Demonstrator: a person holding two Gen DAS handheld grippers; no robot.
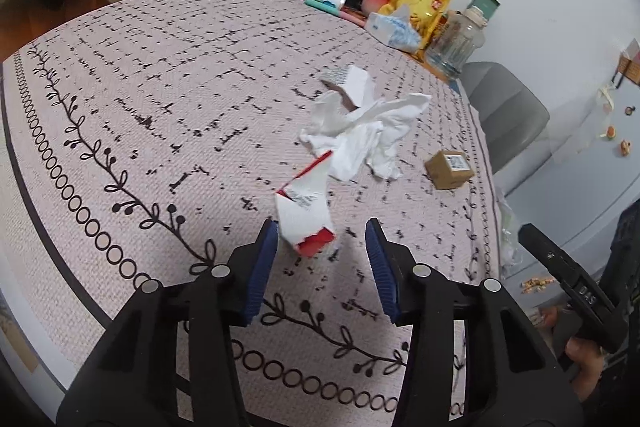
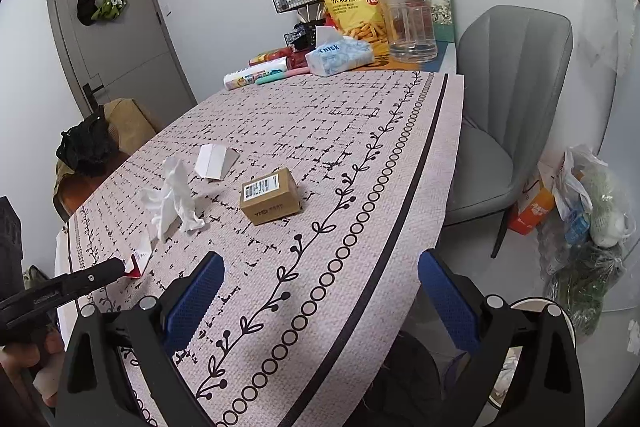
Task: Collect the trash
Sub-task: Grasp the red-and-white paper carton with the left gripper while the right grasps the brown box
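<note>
Left gripper [image 1: 322, 259] fingers gaping, nearing carton [image 1: 304, 215] at lower center; flimsy flap risking slipping out. Right gripper [image 2: 320, 299] idling, fingers spread.

The white carton [image 1: 347, 83] is half hidden behind the tissue [image 1: 360, 135]; the desk's [image 1: 120, 75] far corner is hidden by clutter.

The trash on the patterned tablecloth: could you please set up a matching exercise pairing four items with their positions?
Things:
1. red-and-white carton
2. crumpled tissue
3. small brown box
4. yellow snack bag

Places:
A. far end, beside the clear jug
B. between the left gripper's open fingers
C. middle of the cloth, white heap
D. near the grey chair's side

Pairs: 1-B, 2-C, 3-D, 4-A
</note>
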